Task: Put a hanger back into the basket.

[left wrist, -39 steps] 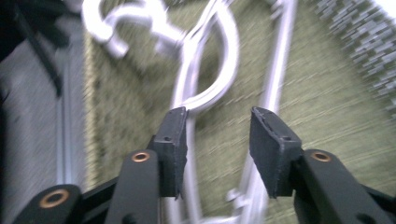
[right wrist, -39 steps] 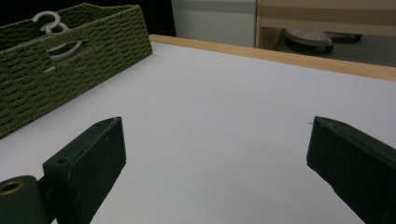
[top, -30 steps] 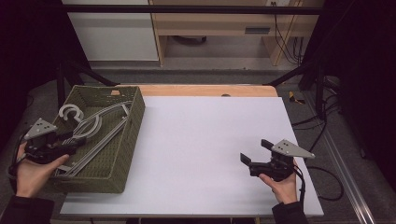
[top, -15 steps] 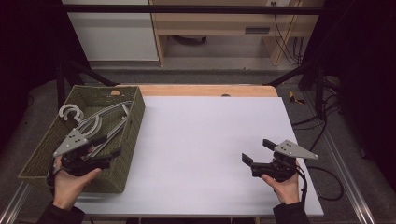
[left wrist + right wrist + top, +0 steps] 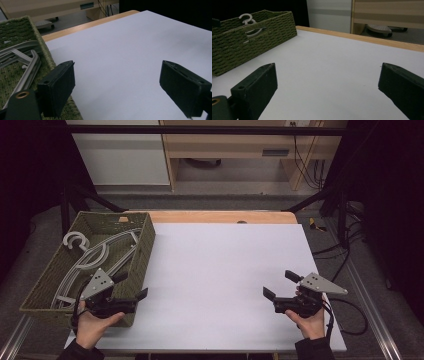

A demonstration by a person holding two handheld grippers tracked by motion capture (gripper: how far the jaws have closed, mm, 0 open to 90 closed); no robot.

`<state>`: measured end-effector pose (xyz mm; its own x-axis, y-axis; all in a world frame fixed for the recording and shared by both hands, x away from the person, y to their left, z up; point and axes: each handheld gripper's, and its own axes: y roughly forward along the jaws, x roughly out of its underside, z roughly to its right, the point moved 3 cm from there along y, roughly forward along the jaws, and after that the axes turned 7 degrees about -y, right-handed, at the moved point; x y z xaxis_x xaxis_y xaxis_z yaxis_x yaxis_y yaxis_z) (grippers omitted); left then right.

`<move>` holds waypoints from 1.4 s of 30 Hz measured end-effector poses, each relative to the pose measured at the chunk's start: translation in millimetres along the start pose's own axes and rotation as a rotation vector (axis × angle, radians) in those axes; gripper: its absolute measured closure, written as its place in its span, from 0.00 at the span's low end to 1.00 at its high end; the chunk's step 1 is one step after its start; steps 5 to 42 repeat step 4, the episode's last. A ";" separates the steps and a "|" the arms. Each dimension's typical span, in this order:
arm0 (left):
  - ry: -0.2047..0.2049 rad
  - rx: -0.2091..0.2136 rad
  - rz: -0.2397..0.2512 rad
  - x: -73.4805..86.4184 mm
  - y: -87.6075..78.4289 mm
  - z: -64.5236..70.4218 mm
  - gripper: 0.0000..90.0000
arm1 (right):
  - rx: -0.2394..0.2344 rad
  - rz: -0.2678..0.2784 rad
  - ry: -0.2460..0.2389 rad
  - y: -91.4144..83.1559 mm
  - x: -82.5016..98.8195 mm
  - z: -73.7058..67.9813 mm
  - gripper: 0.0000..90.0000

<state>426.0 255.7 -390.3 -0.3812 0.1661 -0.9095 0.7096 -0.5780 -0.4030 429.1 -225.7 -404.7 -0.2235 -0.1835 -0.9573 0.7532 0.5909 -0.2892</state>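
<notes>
Basket (image 5: 142, 251) corner beneath open left gripper (image 5: 131, 286)

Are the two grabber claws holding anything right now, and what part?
No. The left gripper, by the basket of hangers, has just been opening with nothing between its jaws. The right gripper is open and empty too.

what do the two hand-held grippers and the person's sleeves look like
Each hand-held gripper, left and right, is black with two blocky, flat-faced jaws and a grey three-cornered plate dotted with holes on top. A black cable trails from the right one. The sleeves are dark.
</notes>
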 end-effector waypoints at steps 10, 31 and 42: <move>0.001 0.000 -0.003 1.2 0.3 -0.4 0.13 | 0.000 -0.004 -0.002 -1.3 0.5 1.4 0.03; 0.001 0.000 -0.003 1.2 0.3 -0.4 0.13 | 0.000 -0.004 -0.002 -1.3 0.5 1.4 0.03; 0.001 0.000 -0.003 1.2 0.3 -0.4 0.13 | 0.000 -0.004 -0.002 -1.3 0.5 1.4 0.03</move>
